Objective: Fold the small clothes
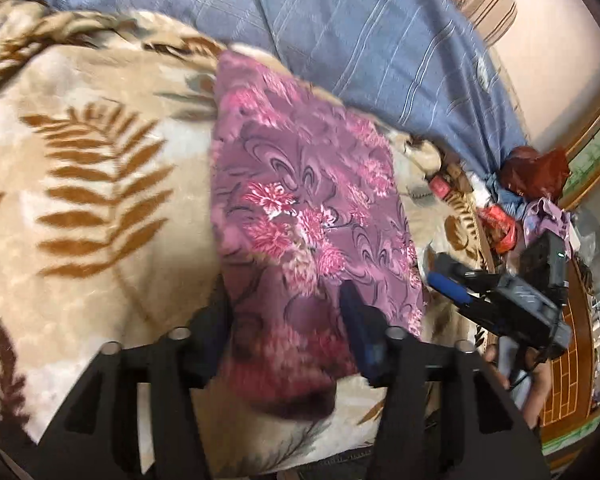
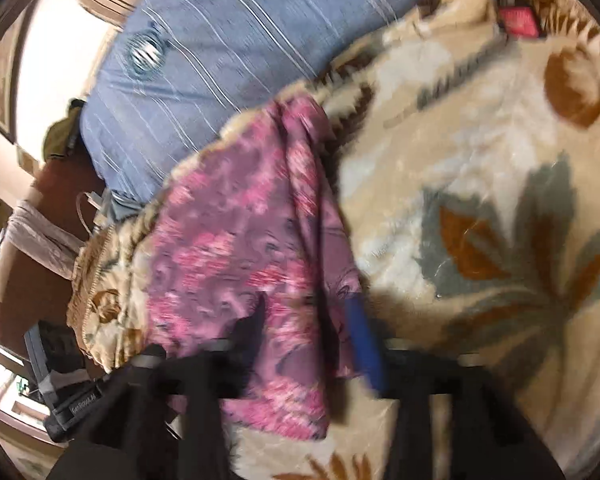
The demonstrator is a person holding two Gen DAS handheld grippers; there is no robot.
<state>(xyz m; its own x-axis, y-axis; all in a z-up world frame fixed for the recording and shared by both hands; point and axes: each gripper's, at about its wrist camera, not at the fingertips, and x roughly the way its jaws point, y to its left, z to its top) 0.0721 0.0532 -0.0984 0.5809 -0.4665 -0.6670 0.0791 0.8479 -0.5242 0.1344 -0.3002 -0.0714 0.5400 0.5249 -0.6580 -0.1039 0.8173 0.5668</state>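
A purple cloth with pink flowers (image 1: 300,208) lies flat on a beige leaf-patterned blanket (image 1: 92,184). My left gripper (image 1: 288,300) is open, its fingers astride the cloth's near end. My right gripper (image 1: 448,276) shows at the cloth's right edge in the left wrist view. In the right wrist view the same cloth (image 2: 236,240) lies bunched and blurred, and my right gripper (image 2: 308,312) is open with its fingers spread over the cloth's near part.
A blue striped sheet (image 1: 360,32) covers the bed beyond the blanket. A heap of red, orange and lilac items (image 1: 532,196) sits at the right bed edge. A pink box (image 2: 518,20) lies on the blanket. A brown chair (image 2: 28,240) stands left.
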